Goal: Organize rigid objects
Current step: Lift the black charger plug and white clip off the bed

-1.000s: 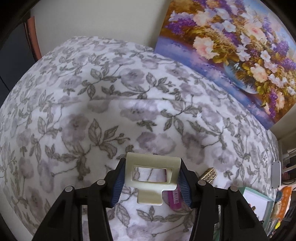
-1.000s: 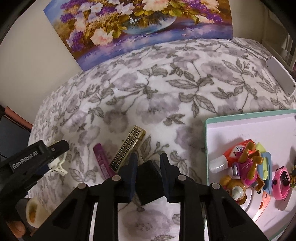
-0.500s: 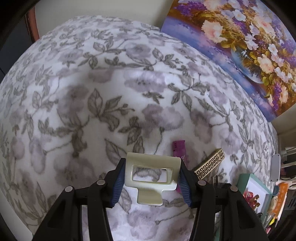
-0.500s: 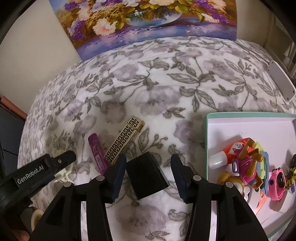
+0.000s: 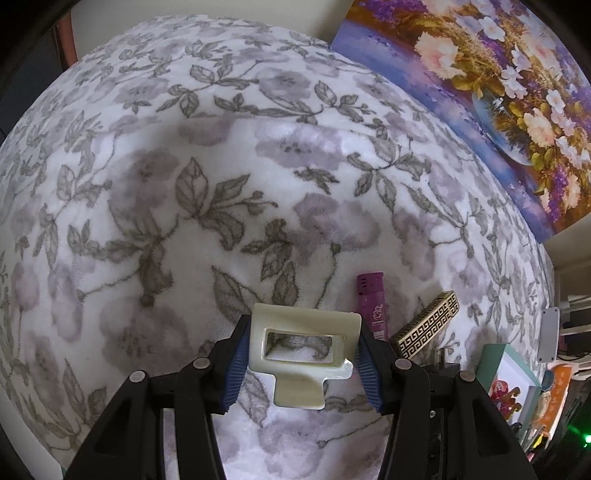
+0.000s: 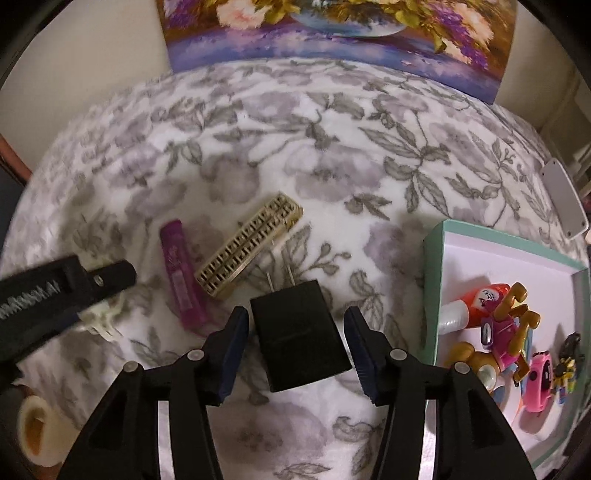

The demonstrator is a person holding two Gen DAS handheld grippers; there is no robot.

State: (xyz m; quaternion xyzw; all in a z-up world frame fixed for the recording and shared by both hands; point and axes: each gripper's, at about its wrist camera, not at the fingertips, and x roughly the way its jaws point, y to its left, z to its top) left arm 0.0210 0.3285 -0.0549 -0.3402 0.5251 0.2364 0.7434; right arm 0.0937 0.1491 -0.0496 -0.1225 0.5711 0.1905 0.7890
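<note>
Our left gripper (image 5: 302,360) clamps the cream hair clip (image 5: 303,350). Our right gripper (image 6: 297,352) stands spread, jaws clear of the black charger (image 6: 299,336) lying on the blanket (image 6: 332,155).

two grippers, left (image 5: 303,356) and right (image 6: 295,349). one cream hair claw clip (image 5: 303,349), one black plug adapter (image 6: 300,334), one purple lighter (image 6: 181,278), one gold patterned case (image 6: 249,245), one teal box (image 6: 430,280) of several toys (image 6: 506,336), one flower painting (image 6: 332,33).
</note>
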